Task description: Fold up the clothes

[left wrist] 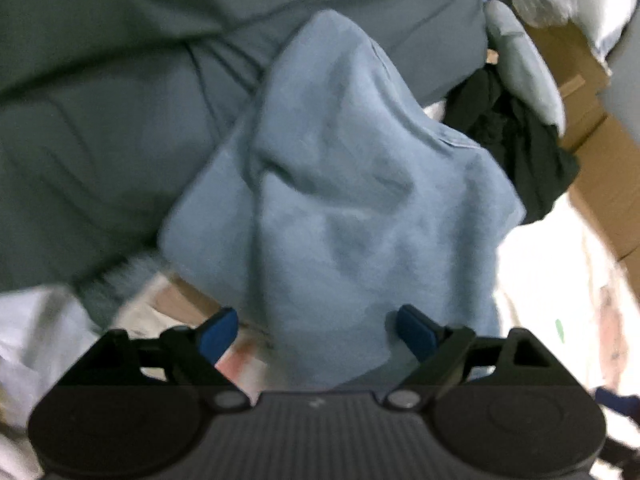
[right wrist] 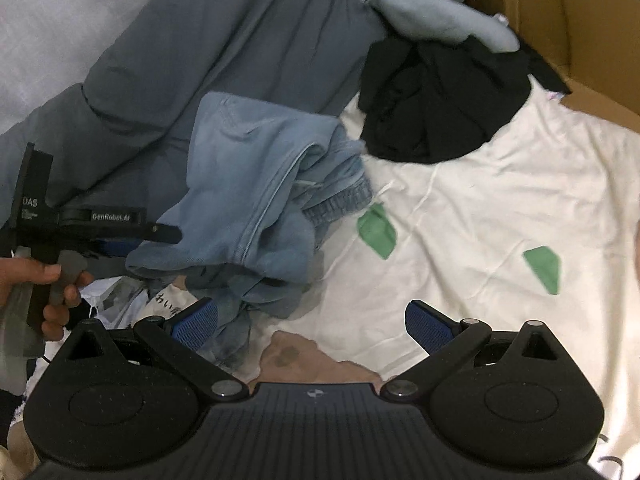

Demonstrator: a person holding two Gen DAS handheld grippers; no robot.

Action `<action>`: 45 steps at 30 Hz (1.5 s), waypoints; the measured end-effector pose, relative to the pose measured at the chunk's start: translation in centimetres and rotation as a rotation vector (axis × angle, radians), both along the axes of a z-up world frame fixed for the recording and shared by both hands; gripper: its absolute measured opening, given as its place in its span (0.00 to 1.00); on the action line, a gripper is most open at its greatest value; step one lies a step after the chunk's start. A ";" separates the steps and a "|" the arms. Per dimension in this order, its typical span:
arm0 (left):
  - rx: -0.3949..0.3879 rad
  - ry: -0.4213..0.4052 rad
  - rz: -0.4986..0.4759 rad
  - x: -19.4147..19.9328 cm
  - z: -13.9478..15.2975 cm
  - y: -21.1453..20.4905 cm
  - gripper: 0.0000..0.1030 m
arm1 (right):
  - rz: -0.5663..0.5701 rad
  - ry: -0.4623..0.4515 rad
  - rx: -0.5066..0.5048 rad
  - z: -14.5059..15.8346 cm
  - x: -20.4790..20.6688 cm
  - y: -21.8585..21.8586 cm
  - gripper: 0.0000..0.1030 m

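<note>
Crumpled light blue jeans [left wrist: 340, 200] fill the middle of the left wrist view, heaped on the bed. My left gripper [left wrist: 318, 332] is open, its blue pads [left wrist: 218, 334] wide apart with the jeans' near edge lying between them. From the right wrist, the jeans [right wrist: 256, 200] lie left of centre, with the left gripper [right wrist: 160, 236] at their left edge, held by a hand [right wrist: 56, 292]. My right gripper [right wrist: 312, 326] is open and holds nothing, low over the white sheet [right wrist: 480, 208]. A black garment [right wrist: 440, 96] lies bunched further back.
A grey-blue duvet [right wrist: 224, 40] runs along the left and back. A cardboard box [right wrist: 560, 12] stands at the back right, with a pale blue soft item [right wrist: 432, 4] beside it. The sheet carries green patches [right wrist: 378, 232]. Printed white cloth [right wrist: 168, 300] lies near the left pad.
</note>
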State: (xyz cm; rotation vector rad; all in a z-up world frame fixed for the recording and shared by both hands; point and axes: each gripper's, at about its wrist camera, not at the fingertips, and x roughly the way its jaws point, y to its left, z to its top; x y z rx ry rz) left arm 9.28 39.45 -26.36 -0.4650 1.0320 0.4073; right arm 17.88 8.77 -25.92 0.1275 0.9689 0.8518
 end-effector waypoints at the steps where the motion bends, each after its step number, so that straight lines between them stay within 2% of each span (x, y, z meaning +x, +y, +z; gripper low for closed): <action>1: -0.034 -0.019 0.000 0.0 -0.2 0.0 0.70 | 0.006 0.003 0.000 0.1 0.0 0.2 0.99; 2: -0.053 -0.047 0.001 -0.2 -0.3 -0.1 0.58 | 0.012 0.005 0.000 0.3 0.1 0.3 0.99; 3: -0.046 -0.055 -0.005 -0.2 -0.1 -0.1 0.55 | 0.019 0.008 0.001 0.4 0.1 0.5 0.99; 4: -0.039 -0.063 -0.010 -0.3 0.1 -0.2 0.47 | 0.025 0.010 0.001 0.6 0.1 0.7 0.99; 5: -0.032 -0.071 -0.016 -0.3 0.3 -0.2 0.38 | 0.031 0.013 0.001 0.7 0.1 0.9 0.93; 6: -0.026 -0.079 -0.021 -0.3 0.5 -0.3 0.35 | 0.037 0.015 0.001 0.9 0.2 1.0 0.85; 8: -0.041 -0.113 -0.026 -0.4 1.0 -0.4 0.27 | 0.050 0.020 0.001 1.2 0.2 1.4 0.78; 13: -0.019 -0.142 -0.092 -0.4 2.3 -1.8 0.23 | 0.082 0.029 0.003 1.9 0.3 2.2 0.75; 18: -0.046 -0.213 -0.160 -0.5 4.2 -3.2 0.17 | 0.133 -0.018 0.012 3.0 -0.1 3.7 0.75; 22: -0.105 -0.253 -0.204 -1.2 5.9 -4.1 0.12 | 0.161 0.001 0.046 3.7 -0.3 4.9 0.75; 26: -0.111 -0.282 -0.266 -1.3 7.2 -5.8 0.12 | 0.190 -0.063 0.070 4.9 -1.0 6.0 0.75; 33: -0.151 -0.291 -0.339 -1.2 8.2 -7.6 0.11 | 0.195 -0.227 0.038 6.5 -1.9 6.7 0.75; 35: -0.171 -0.292 -0.356 -1.0 8.4 -8.2 0.11 | 0.203 -0.250 0.031 6.4 -2.0 6.9 0.75; 38: -0.187 -0.286 -0.388 -0.7 8.4 -9.2 0.11 | 0.207 -0.236 0.053 6.1 -1.7 7.1 0.74; 40: -0.172 -0.270 -0.391 -0.5 8.4 -9.6 0.12 | 0.209 -0.245 0.067 5.8 -1.5 7.3 0.65; 41: -0.165 -0.263 -0.391 -0.4 8.4 -9.8 0.16 | 0.208 -0.246 0.065 5.5 -1.3 7.2 0.54; 42: -0.172 -0.259 -0.385 -0.3 8.4 -9.7 0.19 | 0.202 -0.234 0.062 5.2 -1.1 7.1 0.36; 44: -0.179 -0.255 -0.385 -0.3 8.7 -9.4 0.25 | 0.163 -0.206 0.036 4.4 -0.5 6.8 0.10; 45: -0.179 -0.256 -0.389 -0.3 8.9 -9.3 0.31 | 0.136 -0.188 0.035 4.0 -0.2 6.4 0.10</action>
